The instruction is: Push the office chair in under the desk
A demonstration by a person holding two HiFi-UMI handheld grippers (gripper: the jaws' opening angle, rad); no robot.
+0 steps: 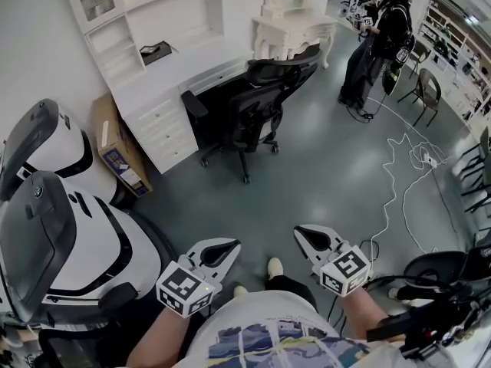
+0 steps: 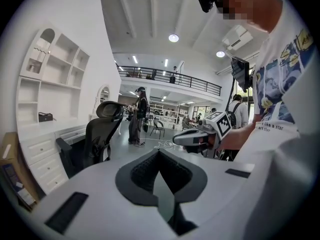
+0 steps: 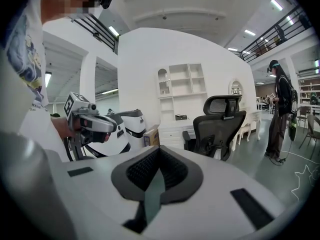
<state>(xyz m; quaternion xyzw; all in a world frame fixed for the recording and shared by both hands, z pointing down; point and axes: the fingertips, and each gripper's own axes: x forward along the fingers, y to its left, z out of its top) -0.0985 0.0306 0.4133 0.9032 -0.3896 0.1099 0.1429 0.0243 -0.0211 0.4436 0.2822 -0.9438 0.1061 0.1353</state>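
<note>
A black office chair (image 1: pixel 253 102) stands on the grey floor. Its seat faces a white desk with drawers (image 1: pixel 165 117) and its back is toward me. Both grippers are held low and close to my body, well short of the chair. My left gripper (image 1: pixel 224 247) is shut with nothing in it, and so is my right gripper (image 1: pixel 309 234). In the left gripper view the chair (image 2: pixel 97 134) is far ahead on the left, beyond the closed left gripper (image 2: pixel 159 152). In the right gripper view the chair (image 3: pixel 220 126) is ahead on the right, beyond the closed right gripper (image 3: pixel 159 149).
Two large white and grey machines (image 1: pixel 54 205) crowd the left. A cardboard box (image 1: pixel 115 152) leans by the desk. White cables (image 1: pixel 406 167) trail across the floor on the right. A person (image 1: pixel 380 44) stands at the far right, past a white vanity table (image 1: pixel 291 25).
</note>
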